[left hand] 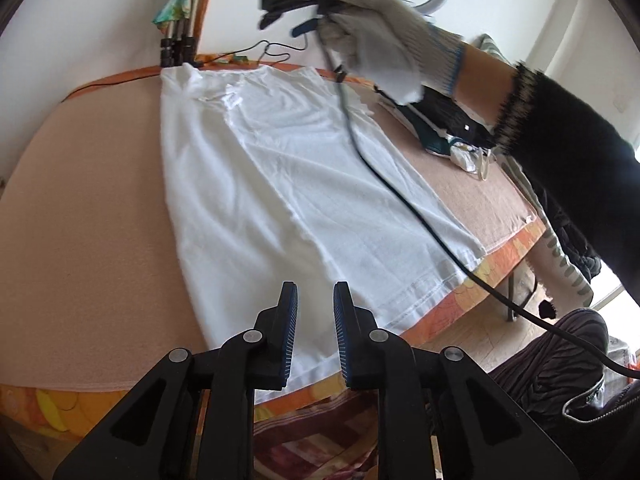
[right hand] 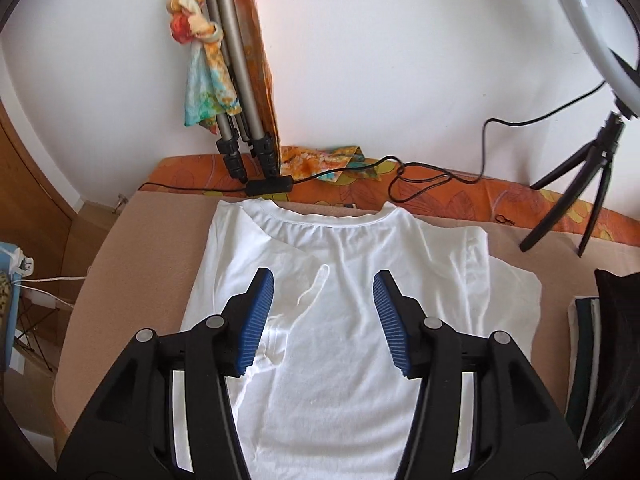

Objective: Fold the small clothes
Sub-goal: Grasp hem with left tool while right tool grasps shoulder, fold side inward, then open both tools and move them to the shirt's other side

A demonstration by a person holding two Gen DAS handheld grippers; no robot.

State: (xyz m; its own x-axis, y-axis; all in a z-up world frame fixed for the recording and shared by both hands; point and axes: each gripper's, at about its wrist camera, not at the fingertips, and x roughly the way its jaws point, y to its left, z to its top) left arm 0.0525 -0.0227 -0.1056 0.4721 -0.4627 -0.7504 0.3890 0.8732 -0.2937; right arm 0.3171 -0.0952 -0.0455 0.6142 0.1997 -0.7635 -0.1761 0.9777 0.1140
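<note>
A white T-shirt (left hand: 280, 176) lies flat on the beige table cover, its left side folded in lengthwise, collar at the far end. My left gripper (left hand: 316, 292) is open and empty, hovering over the shirt's hem near the table's front edge. In the right wrist view the shirt (right hand: 340, 320) fills the middle, collar toward the wall. My right gripper (right hand: 323, 280) is open and empty above the shirt's chest. The right gripper also shows in the left wrist view (left hand: 292, 20), held by a gloved hand above the collar end.
A black cable (left hand: 400, 196) trails from the right gripper across the shirt. Dark folded clothes (left hand: 440, 120) lie at the table's right side. Tripod legs (right hand: 248, 136), a cable with a box (right hand: 268, 186) and a ring-light stand (right hand: 592, 176) stand at the far edge.
</note>
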